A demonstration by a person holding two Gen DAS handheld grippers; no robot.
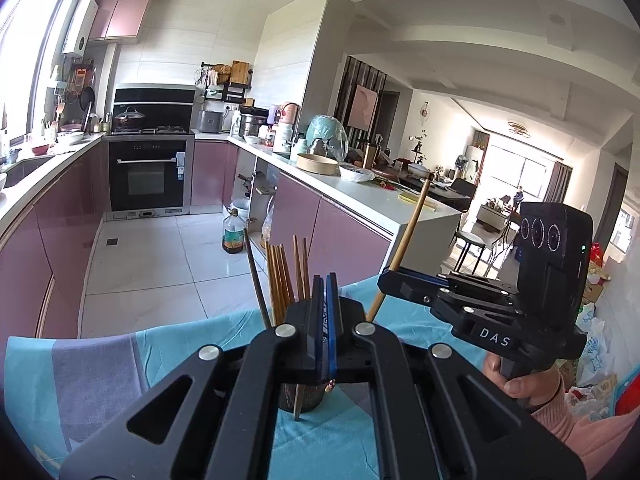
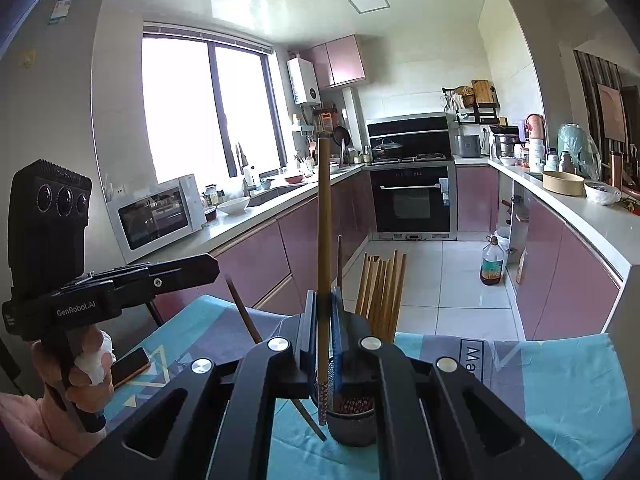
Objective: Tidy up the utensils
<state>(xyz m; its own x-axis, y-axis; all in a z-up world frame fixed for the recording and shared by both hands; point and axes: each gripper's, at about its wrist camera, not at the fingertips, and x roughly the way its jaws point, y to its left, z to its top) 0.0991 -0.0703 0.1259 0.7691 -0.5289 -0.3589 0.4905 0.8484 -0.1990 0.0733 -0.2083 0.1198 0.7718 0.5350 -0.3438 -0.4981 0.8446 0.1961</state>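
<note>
Right gripper [image 2: 325,312] clenched on an upright chopstick [image 2: 323,216], patterned tip just above the dark holder [image 2: 352,420]. Left gripper [image 1: 325,296] pressed together, apparently on nothing, masking the holder; more chopsticks [image 1: 280,276] bunched inside, one loose chopstick [image 2: 244,312] leaning outside on the teal tablecloth [image 2: 560,380], phone [image 2: 130,366] nearby.

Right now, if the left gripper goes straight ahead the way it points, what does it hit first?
Probably the bundle of chopsticks standing in the dark holder just past the shut left gripper. Depth is unclear in the fisheye.

daylight – bright | window [image 2: 200,108] blown out | fisheye edges bent, dark corners
</note>
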